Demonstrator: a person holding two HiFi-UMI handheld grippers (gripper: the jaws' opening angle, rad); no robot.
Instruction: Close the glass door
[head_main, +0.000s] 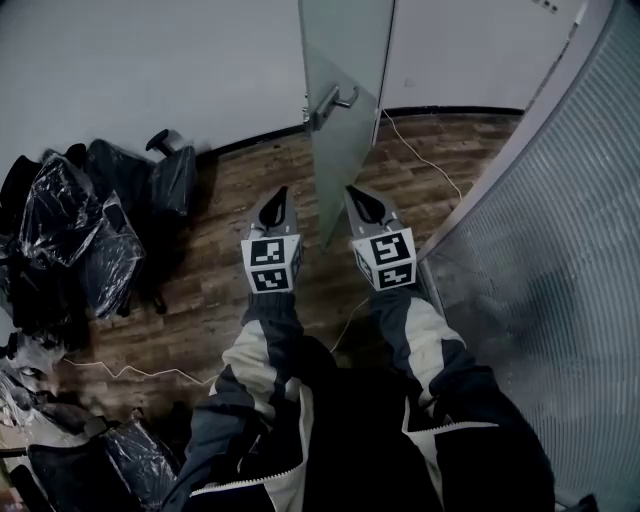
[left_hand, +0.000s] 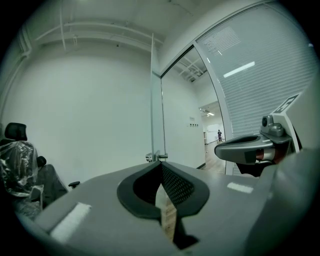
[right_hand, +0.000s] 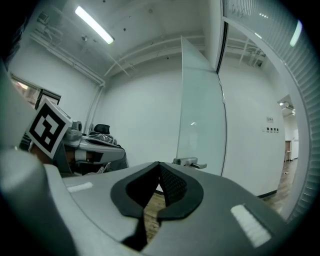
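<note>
Head view: the glass door (head_main: 340, 140) stands ajar just ahead, and its free edge shows between the left gripper (head_main: 280, 195) and the right gripper (head_main: 354, 193), touching neither. Both grippers' jaws are pressed together on nothing. The door's lever handle (head_main: 333, 100) lies beyond the fingertips.

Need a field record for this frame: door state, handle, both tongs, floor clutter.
door: glass door standing open, its edge toward the person
handle: lever handle on the door, nothing touching it
left: left tongs shut, empty, short of the door
right: right tongs shut, empty, short of the door
floor: plastic-wrapped chairs at left; thin cable on the wood floor
right side: ribbed partition
task: door not yet closed
</note>
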